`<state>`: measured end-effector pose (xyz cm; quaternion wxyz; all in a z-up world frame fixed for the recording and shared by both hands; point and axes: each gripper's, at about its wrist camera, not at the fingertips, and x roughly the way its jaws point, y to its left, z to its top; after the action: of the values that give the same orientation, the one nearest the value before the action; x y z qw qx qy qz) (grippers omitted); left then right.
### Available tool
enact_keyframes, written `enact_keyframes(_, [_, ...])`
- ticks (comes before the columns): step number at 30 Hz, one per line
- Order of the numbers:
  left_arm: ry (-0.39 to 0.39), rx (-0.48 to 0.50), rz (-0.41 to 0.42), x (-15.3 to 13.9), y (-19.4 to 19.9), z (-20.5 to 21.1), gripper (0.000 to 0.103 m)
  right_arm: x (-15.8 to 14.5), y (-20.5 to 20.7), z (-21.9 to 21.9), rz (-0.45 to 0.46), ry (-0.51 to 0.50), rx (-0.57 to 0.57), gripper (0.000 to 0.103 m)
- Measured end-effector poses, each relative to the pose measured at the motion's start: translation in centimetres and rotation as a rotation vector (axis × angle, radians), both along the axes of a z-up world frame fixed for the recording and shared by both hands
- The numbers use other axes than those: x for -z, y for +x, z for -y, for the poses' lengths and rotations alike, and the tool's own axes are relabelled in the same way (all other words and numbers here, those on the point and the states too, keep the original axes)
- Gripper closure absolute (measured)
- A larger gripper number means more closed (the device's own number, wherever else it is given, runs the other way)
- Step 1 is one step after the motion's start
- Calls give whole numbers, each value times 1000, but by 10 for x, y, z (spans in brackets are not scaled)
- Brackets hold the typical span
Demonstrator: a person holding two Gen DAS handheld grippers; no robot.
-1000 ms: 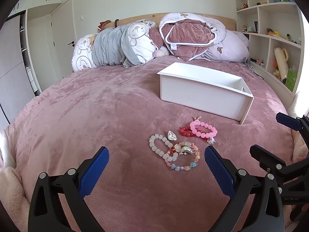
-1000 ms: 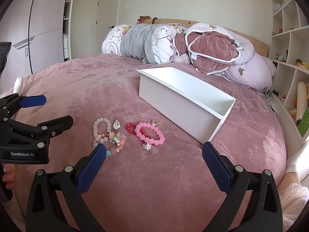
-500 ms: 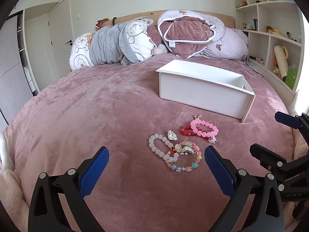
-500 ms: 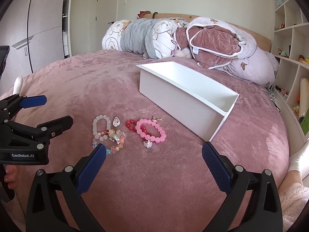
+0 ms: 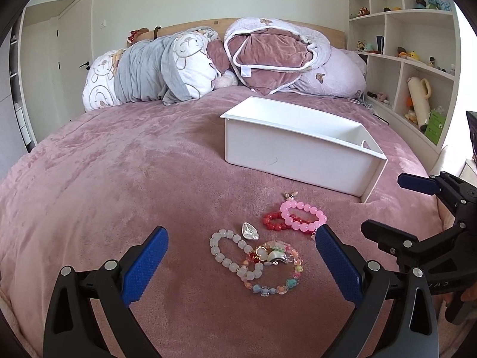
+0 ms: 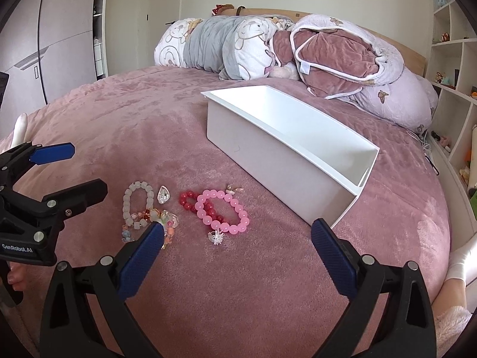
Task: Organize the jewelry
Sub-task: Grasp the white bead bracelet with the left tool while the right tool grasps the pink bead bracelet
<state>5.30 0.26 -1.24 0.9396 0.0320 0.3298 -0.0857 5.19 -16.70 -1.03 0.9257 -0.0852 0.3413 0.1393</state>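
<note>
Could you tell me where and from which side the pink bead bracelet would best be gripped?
Probably at the far right arc of the pink bead bracelet, nearest the white bin, coming straight down with the right gripper. It lies flat on the bedspread, and that arc is clear of the red bracelet overlapping its left side; one finger inside the loop, one outside.
</note>
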Motion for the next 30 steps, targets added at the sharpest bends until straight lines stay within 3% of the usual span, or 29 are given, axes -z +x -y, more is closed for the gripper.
enact_keyframes(7, [23,-4,-60,24,29,-3,4,25,47,2,-111,33,7,39])
enact_keyframes(10, [23,-25,-88,34,40,-9,5,38,67,5,-159,65,25,43])
enact_keyframes(12, [25,-48,-113,43,49,-15,13,45,78,5,-172,72,30,45])
enact_keyframes(14, [16,-68,-158,52,58,-23,31,52,87,3,-182,63,31,47])
enact_keyframes(18, [5,-83,-189,64,66,-30,35,65,100,-1,-203,51,21,52])
enact_keyframes(25, [108,-68,-196,81,71,-18,35,92,110,-12,-263,-3,-4,66])
enact_keyframes(27, [143,-69,-189,86,71,-13,39,95,110,-14,-264,-12,-9,68])
enact_keyframes(29, [158,-71,-182,88,70,-11,55,96,109,-16,-269,-7,-27,75])
enact_keyframes(30, [153,-68,-182,88,69,-11,63,96,108,-17,-274,2,-37,84])
